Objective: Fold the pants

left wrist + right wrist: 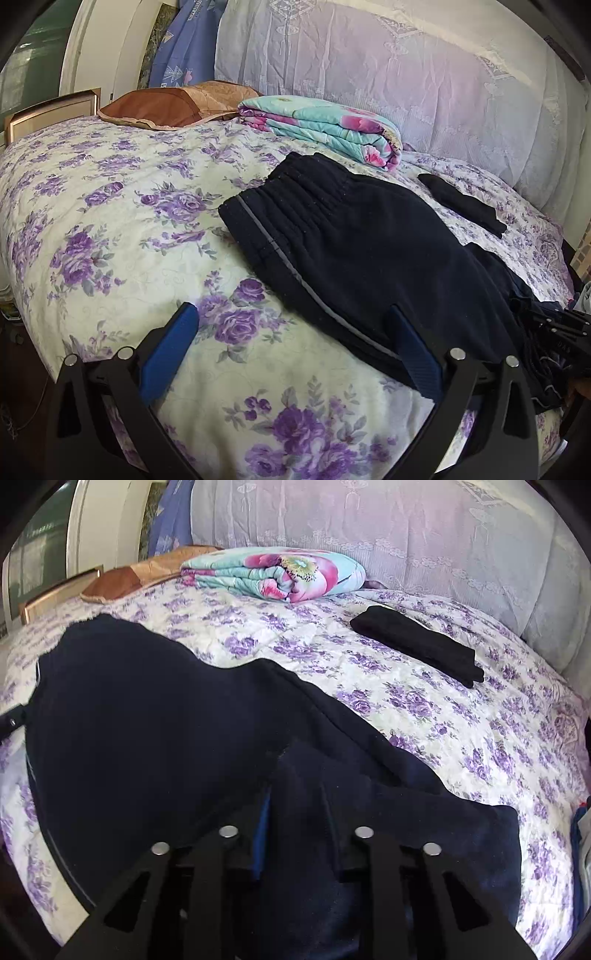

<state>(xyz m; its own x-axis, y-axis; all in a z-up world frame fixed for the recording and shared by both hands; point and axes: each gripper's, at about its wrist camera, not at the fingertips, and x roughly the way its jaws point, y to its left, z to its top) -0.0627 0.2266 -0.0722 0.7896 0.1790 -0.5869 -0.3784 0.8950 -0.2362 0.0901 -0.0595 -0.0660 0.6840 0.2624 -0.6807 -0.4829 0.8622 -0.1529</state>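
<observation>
Here the right gripper (295,775) pinches the fleecy navy pants (147,720), elastic waistband gathered

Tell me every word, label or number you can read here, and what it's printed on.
None can be read.
Blue curtain: small print near its top edge, too blurred to read.
Navy pants: only a grey stripe, no label showing.
Folded quilt and bedspread: flowers only.
</observation>
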